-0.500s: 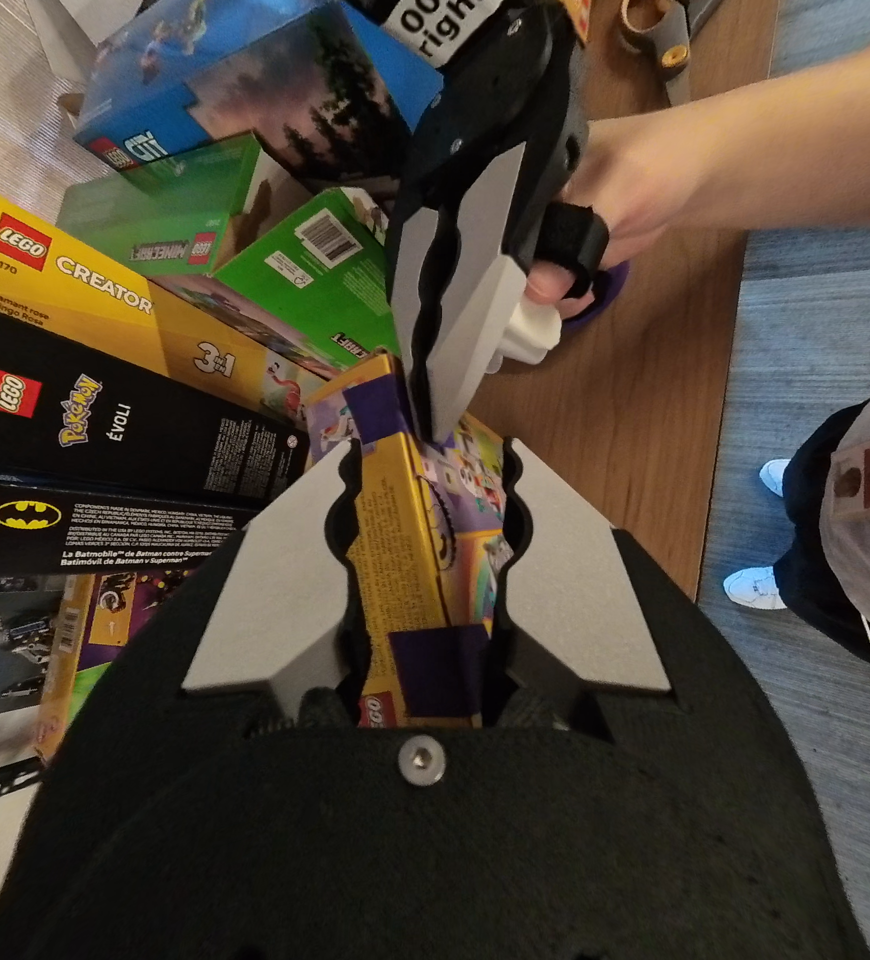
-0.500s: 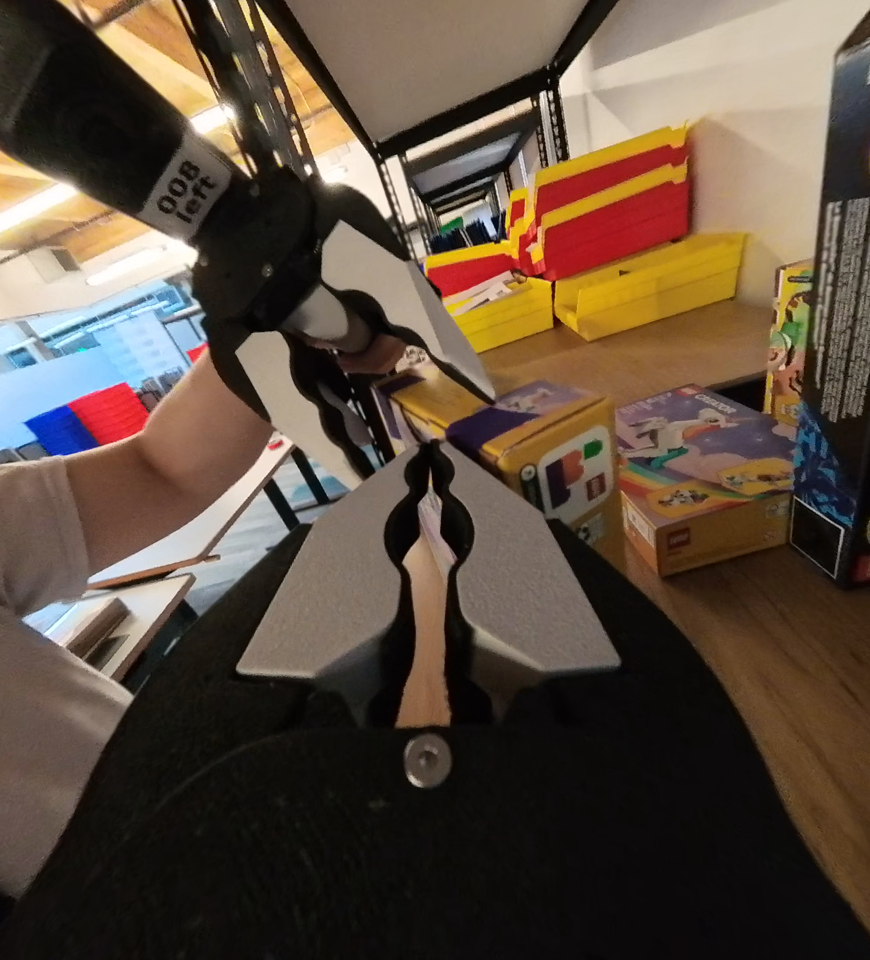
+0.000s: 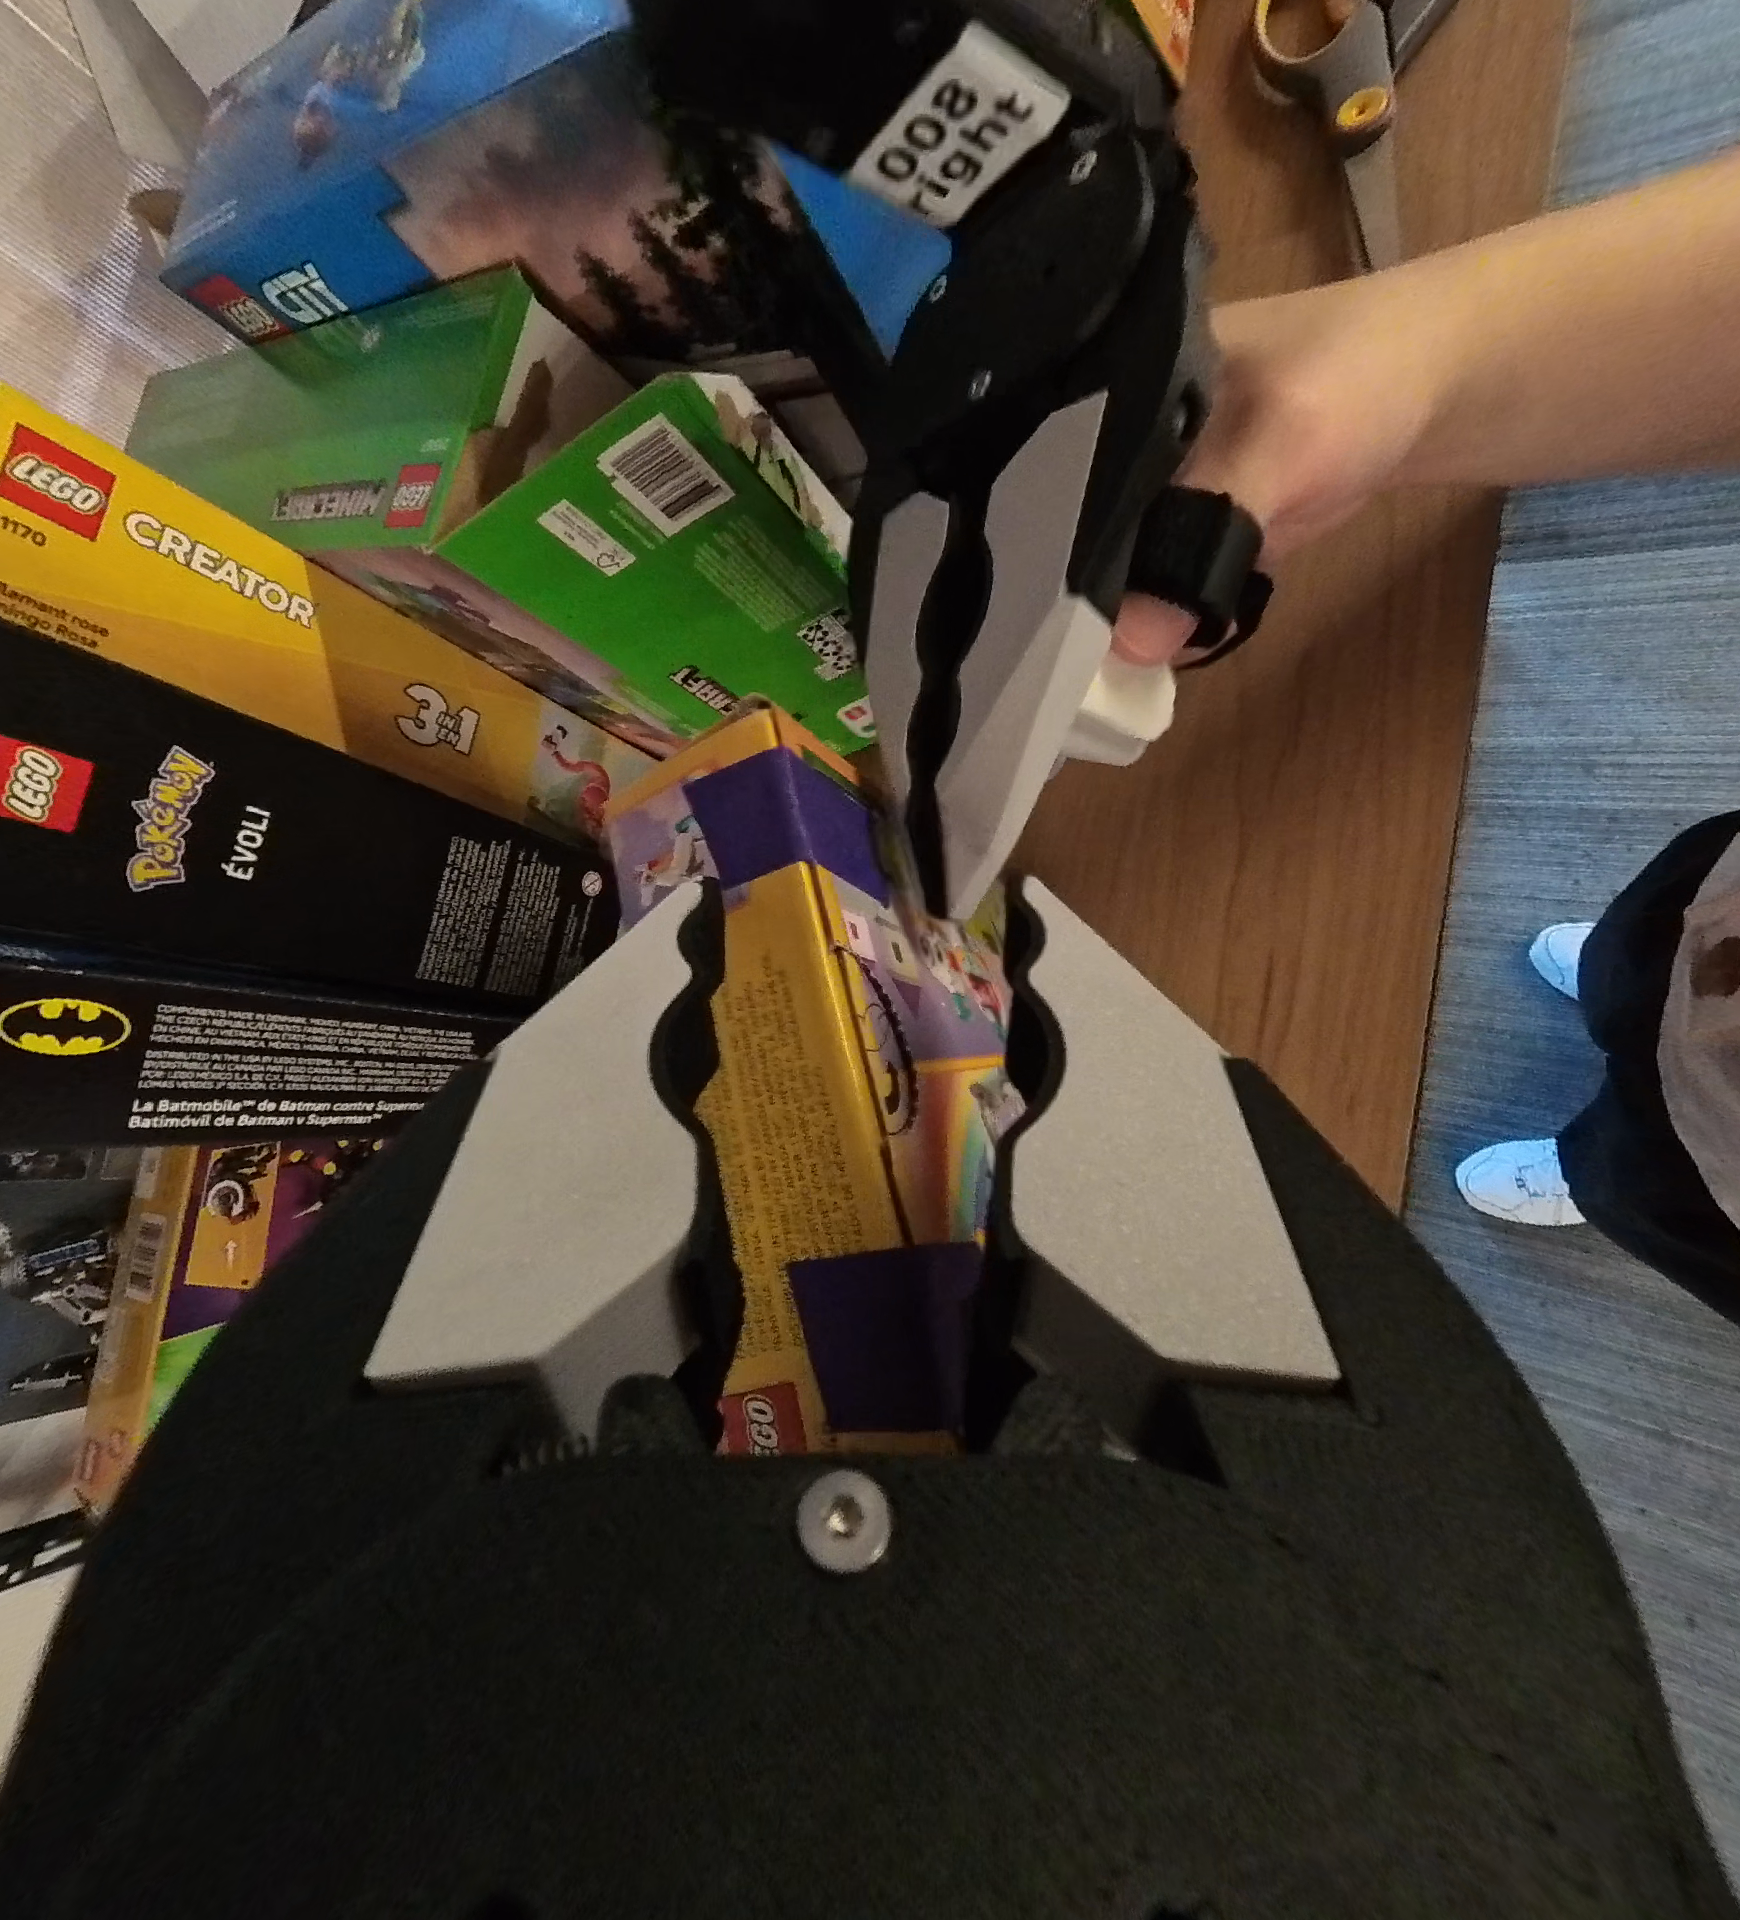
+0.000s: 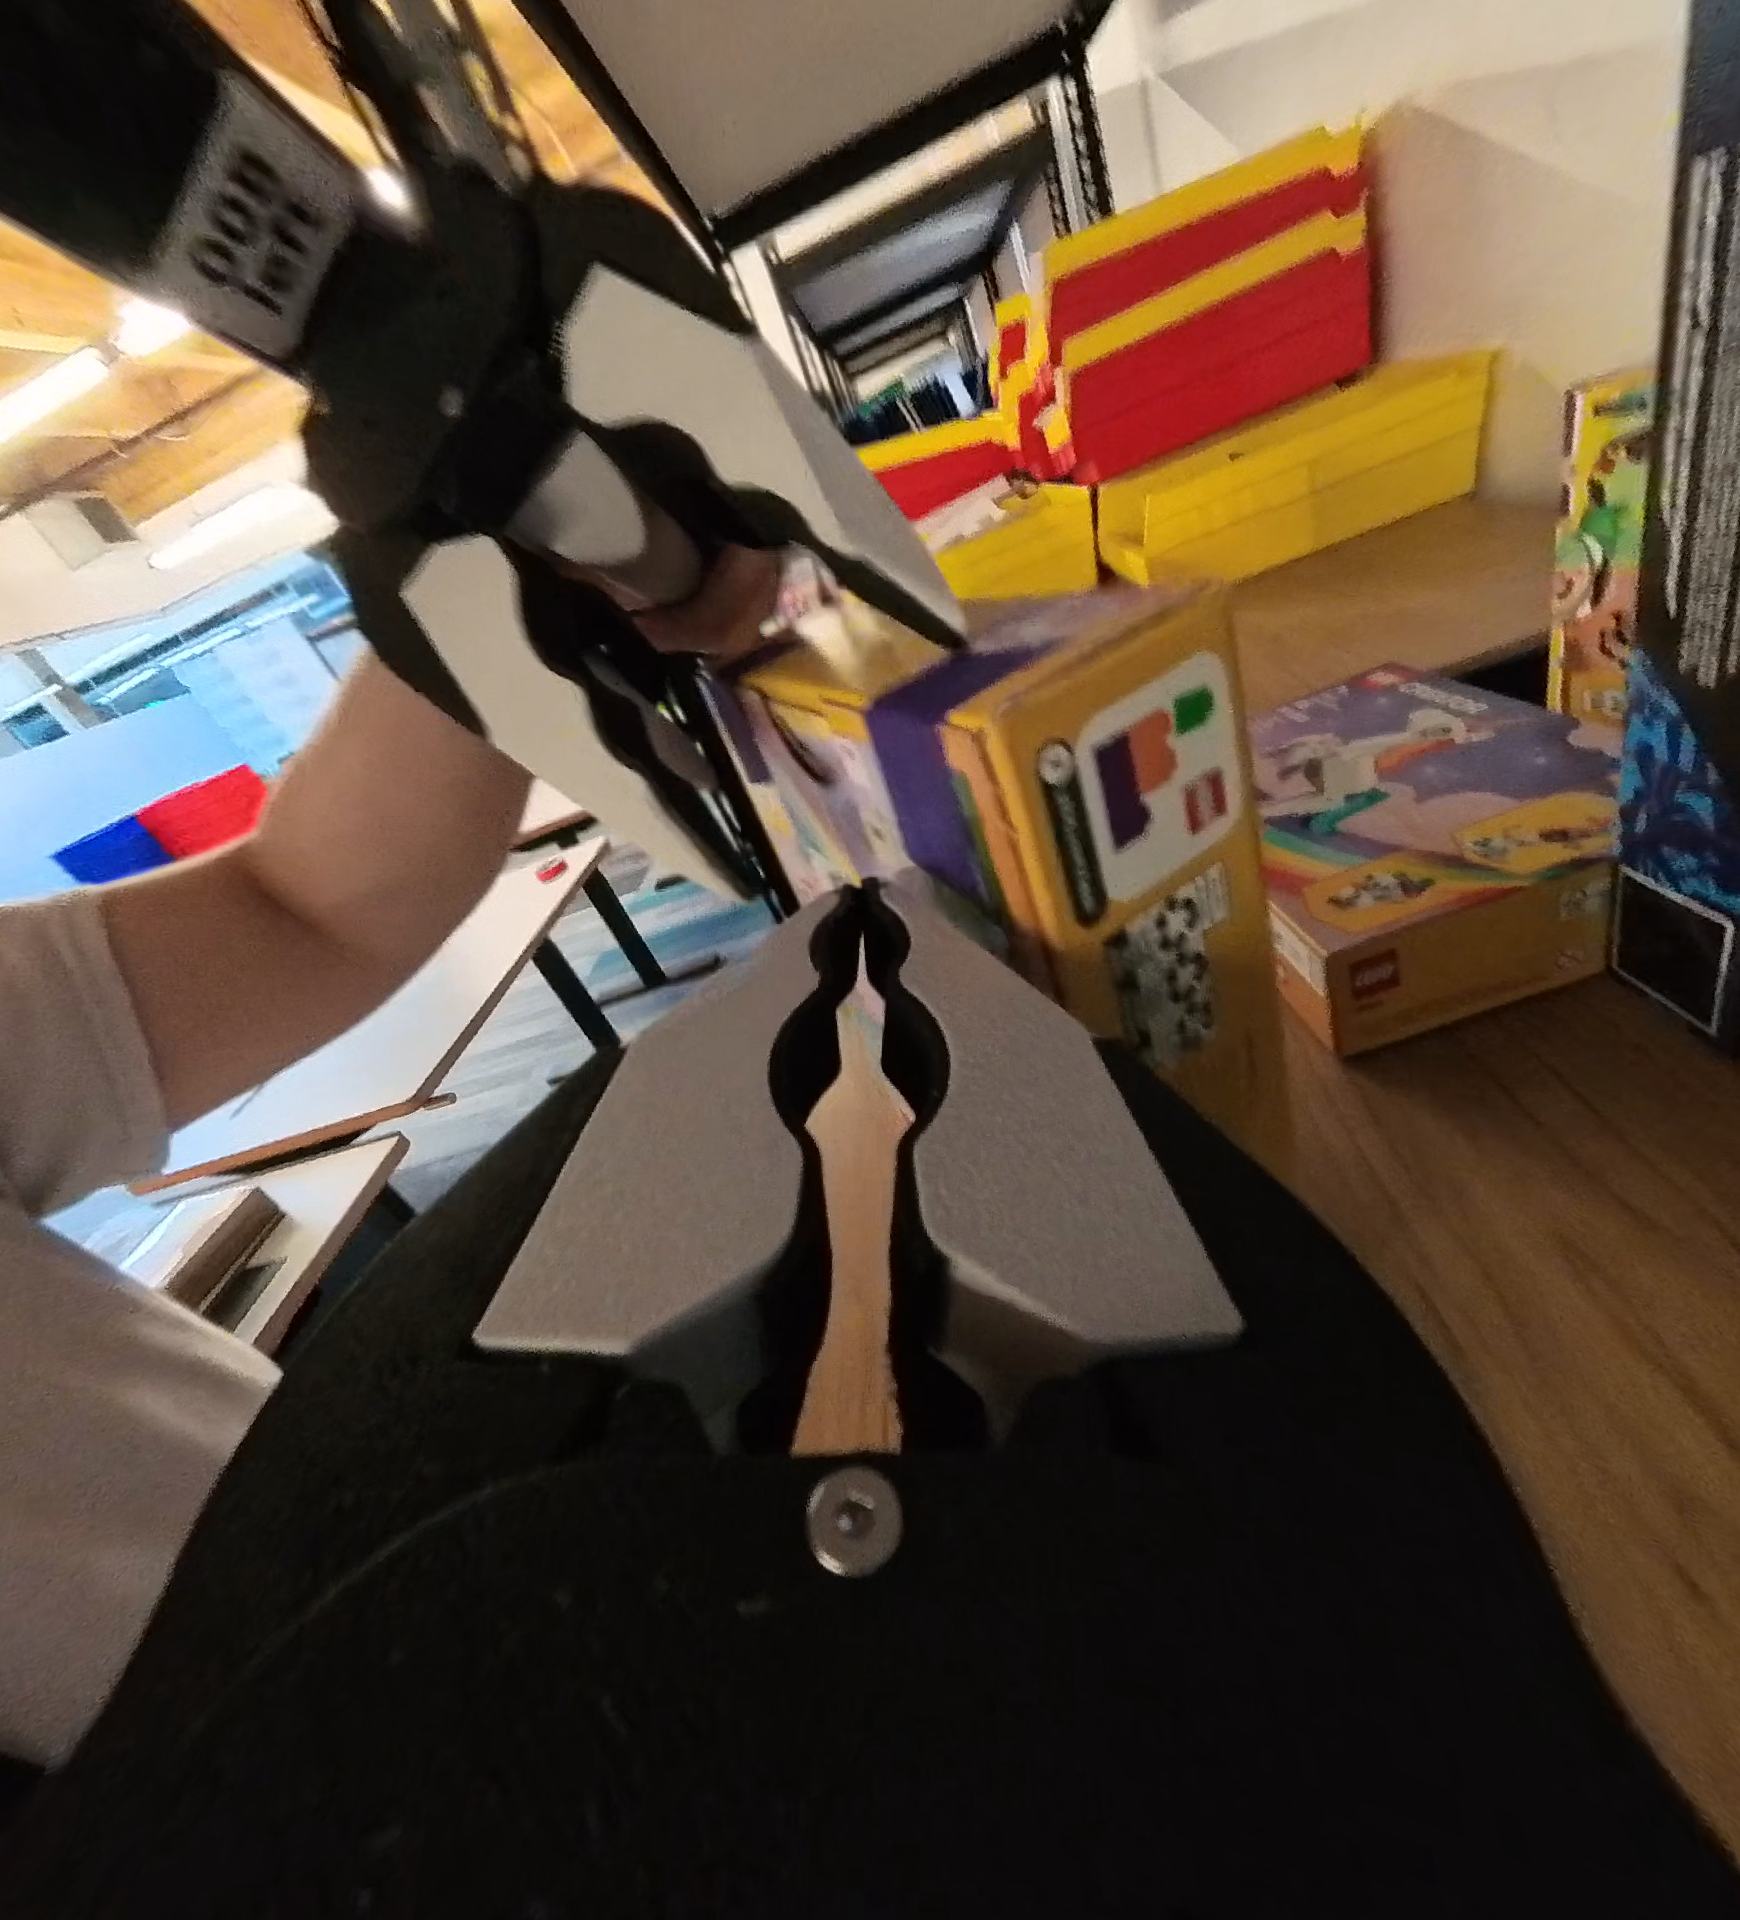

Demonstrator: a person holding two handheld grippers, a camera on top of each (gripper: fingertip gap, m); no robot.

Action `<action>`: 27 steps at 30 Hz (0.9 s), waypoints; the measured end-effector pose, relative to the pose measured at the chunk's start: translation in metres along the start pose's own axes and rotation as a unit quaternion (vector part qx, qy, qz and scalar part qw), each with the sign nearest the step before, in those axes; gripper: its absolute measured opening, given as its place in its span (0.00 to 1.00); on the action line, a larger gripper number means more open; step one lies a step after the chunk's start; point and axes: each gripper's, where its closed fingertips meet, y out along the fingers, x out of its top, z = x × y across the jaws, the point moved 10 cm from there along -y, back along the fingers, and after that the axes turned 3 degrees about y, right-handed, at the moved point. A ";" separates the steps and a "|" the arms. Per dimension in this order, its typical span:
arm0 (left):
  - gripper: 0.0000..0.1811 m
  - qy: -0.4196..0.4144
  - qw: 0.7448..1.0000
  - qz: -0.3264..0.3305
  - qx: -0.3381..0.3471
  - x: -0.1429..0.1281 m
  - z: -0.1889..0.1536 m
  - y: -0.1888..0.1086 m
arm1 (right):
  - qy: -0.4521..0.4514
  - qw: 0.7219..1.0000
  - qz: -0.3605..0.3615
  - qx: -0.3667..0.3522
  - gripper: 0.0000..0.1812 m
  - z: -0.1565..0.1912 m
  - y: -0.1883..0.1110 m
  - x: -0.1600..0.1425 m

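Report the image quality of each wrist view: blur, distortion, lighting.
Left wrist view: mostly sharp, with the yellow box between the left gripper fingers crisp; the forearm is motion-blurred; wide-angle bending at the edges.
Right wrist view: blurred throughout, worst on the yellow and red bins; the right gripper is less smeared; bright ceiling lights wash out the upper left.

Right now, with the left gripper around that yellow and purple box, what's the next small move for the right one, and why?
Probably ease the right gripper back a touch and open it. It's shut, its tips at the yellow and purple box's upper edge without clearly holding anything, while the left gripper already clamps the box on both sides.
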 end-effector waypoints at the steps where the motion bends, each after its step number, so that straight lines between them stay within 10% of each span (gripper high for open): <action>1: 0.30 0.000 1.000 0.001 -0.001 0.000 -0.001 0.000 | -0.007 1.000 -0.013 0.003 0.00 0.004 -0.001 0.004; 27: 0.31 0.004 1.000 0.013 0.004 0.001 0.000 0.001 | -0.001 1.000 -0.006 0.006 0.00 -0.010 -0.013 0.020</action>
